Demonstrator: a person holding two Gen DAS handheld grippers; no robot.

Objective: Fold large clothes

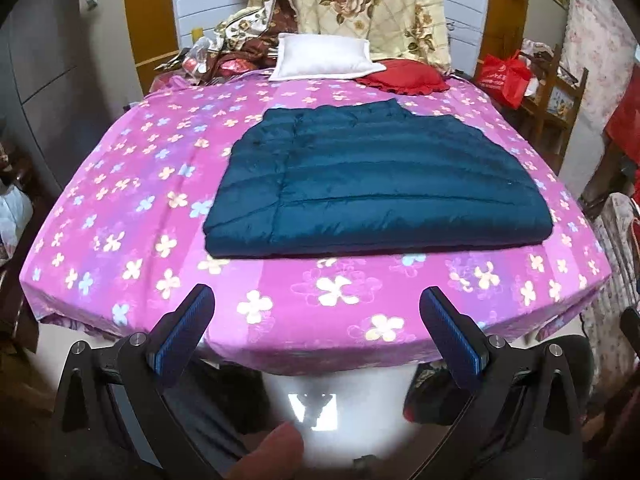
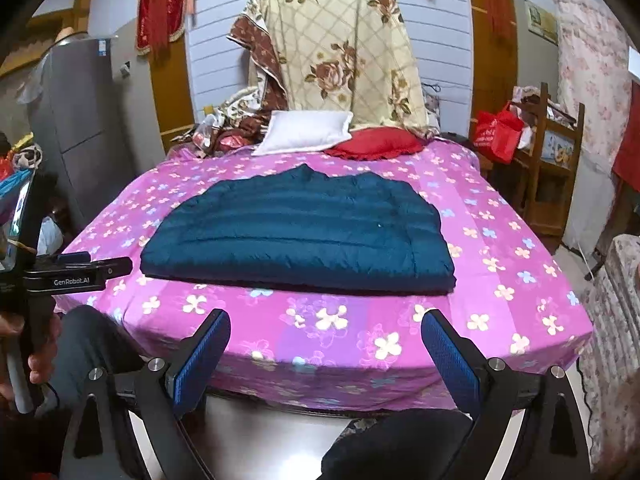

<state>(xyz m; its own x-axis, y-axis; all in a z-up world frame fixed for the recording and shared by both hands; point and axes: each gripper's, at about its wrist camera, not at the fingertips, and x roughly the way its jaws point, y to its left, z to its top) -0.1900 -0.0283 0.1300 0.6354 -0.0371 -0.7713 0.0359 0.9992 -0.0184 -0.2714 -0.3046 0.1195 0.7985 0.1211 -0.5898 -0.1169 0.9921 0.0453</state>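
Observation:
A dark teal quilted jacket (image 1: 372, 184) lies folded into a flat rectangle on the pink flowered bedsheet (image 1: 152, 184), and it shows likewise in the right wrist view as the jacket (image 2: 300, 232) on the sheet (image 2: 500, 264). My left gripper (image 1: 318, 304) hangs open beyond the bed's near edge, well short of the jacket, nothing between its blue pads (image 1: 188, 324). My right gripper (image 2: 326, 328) is also open and empty at the foot of the bed. The left handheld device (image 2: 60, 276), gripped by a hand, shows at the left of the right wrist view.
A white pillow (image 1: 324, 58) and a red cushion (image 1: 404, 76) lie at the head of the bed, with a floral quilt (image 2: 340, 60) draped behind. A grey cabinet (image 2: 80, 112) stands left, a wooden rack (image 2: 548, 160) with a red bag (image 2: 496, 130) right. Shiny floor (image 1: 312, 404) lies below.

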